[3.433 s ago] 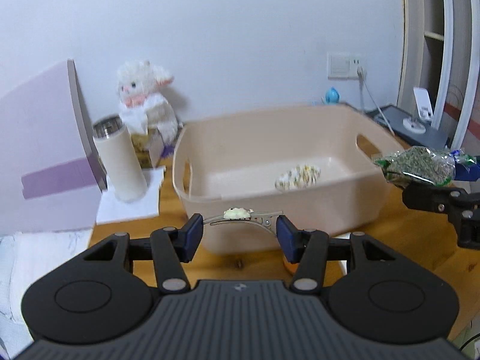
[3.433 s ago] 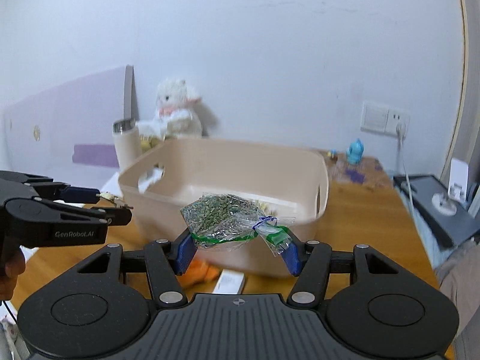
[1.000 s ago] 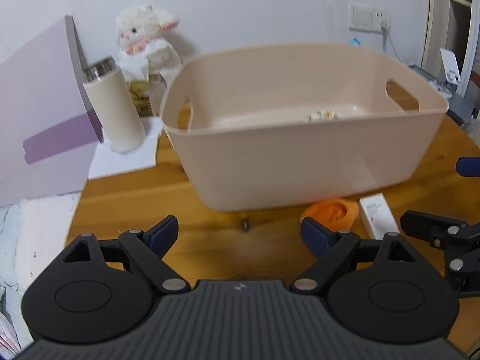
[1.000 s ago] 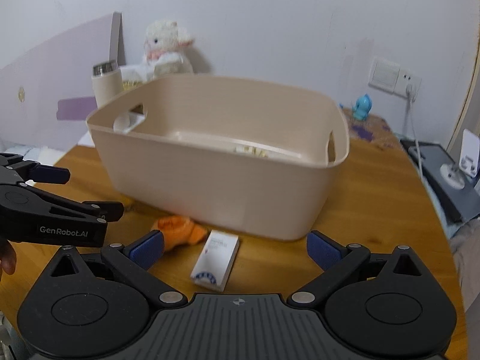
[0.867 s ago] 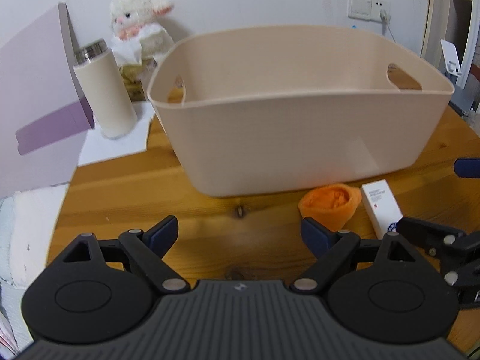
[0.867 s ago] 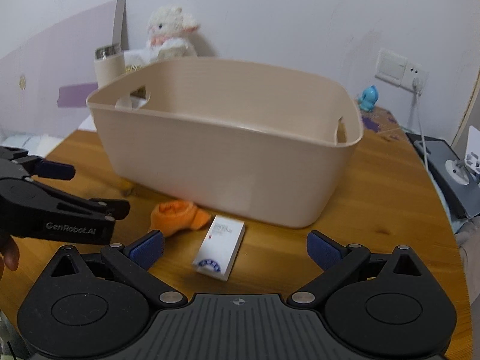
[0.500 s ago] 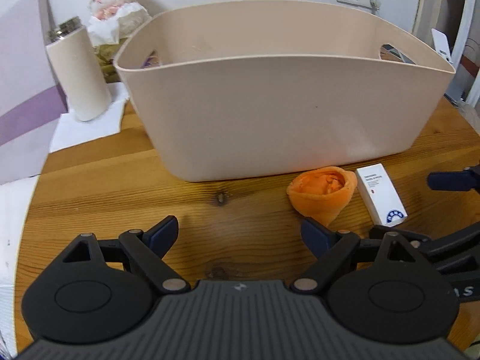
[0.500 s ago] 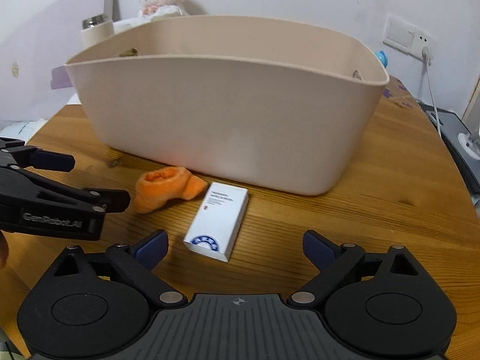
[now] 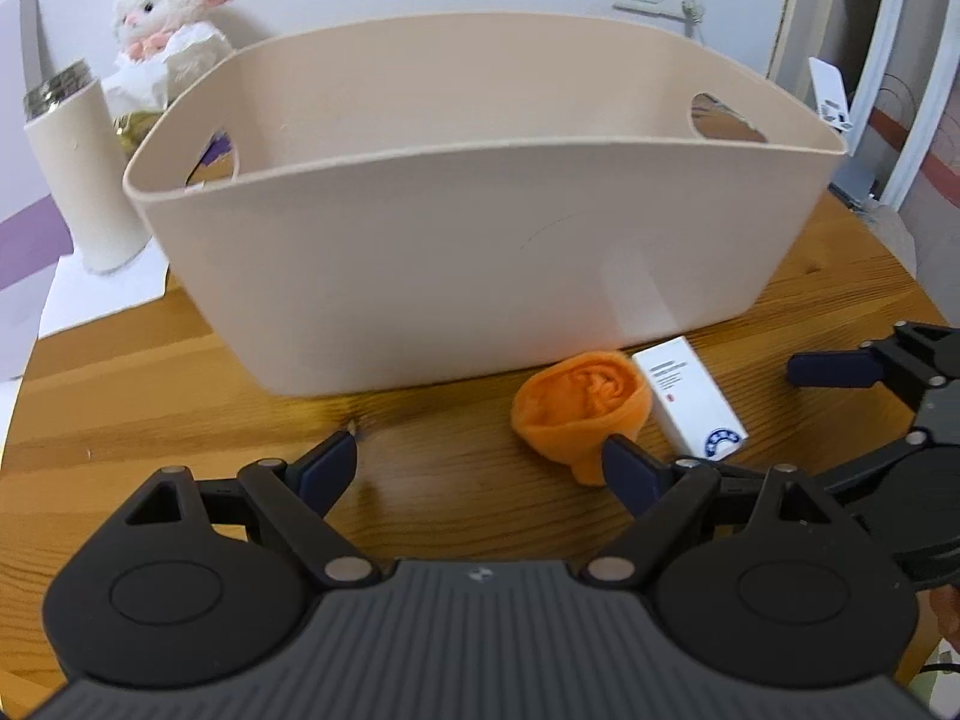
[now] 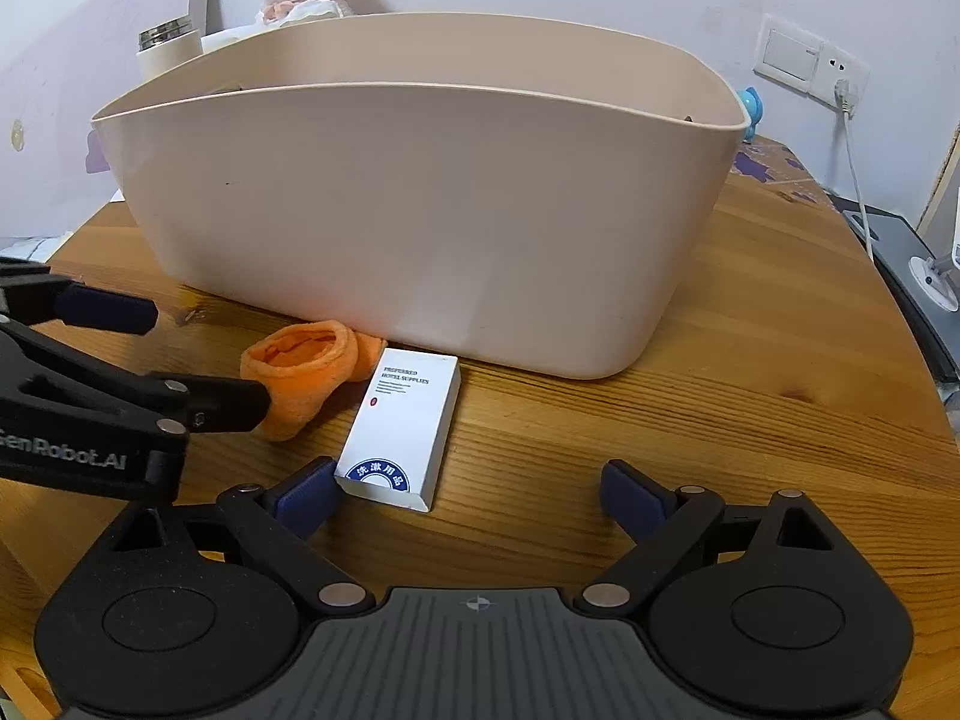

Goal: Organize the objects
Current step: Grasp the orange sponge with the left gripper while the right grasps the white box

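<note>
We are holding both grippers low over the wooden tabletop (image 10: 750, 396) in front of the beige bin (image 10: 420, 210), each with its jaws spread wide and gripping nothing. The left gripper (image 9: 480, 462) is sitting with its right fingertip just at the orange sock (image 9: 579, 405) — the sock is lying crumpled beside the bin's front wall. The right gripper (image 10: 468, 489) is facing the white box (image 10: 402, 429), which is lying flat just beside the sock, its near end at the left fingertip.
</note>
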